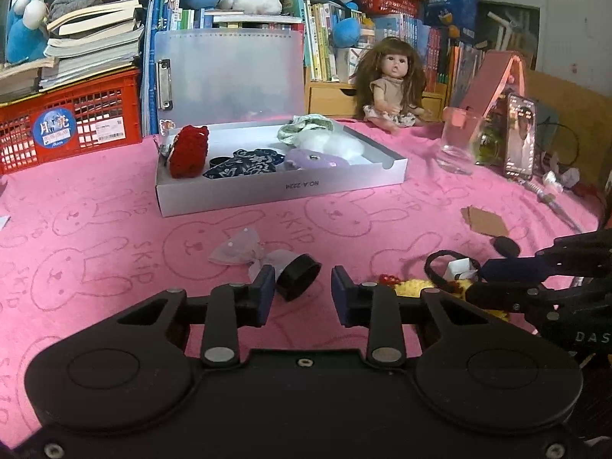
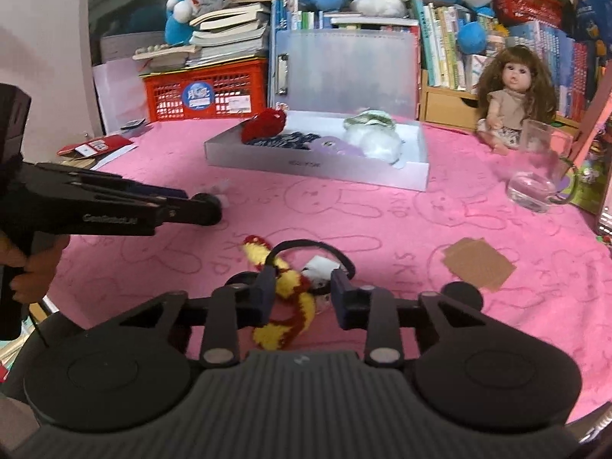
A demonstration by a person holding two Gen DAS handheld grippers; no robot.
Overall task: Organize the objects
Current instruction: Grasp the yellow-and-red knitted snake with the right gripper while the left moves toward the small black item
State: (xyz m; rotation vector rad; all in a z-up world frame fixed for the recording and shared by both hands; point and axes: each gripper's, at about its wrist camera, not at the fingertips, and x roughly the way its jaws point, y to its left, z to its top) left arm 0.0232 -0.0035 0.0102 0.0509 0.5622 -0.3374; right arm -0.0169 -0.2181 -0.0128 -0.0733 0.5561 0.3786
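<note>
1. The left gripper [image 1: 302, 281] is clamped on a stiff black ring [image 1: 306, 267]. The right gripper [image 2: 302, 285] is closed on a fuzzy yellow-and-red knit strip [image 2: 269, 334].
2. A thin black hoop [image 2: 306, 243] lies across the strip.
3. Bare pink towelling cloth [image 2: 382, 222] lies ahead, open.
4. Beyond it is the low rim of a white cardboard tray [image 1: 283, 187], which holds soft items.
5. At the right edge are a flat brown card [image 2: 478, 264] and a clear glass mug [image 2: 535, 179].
</note>
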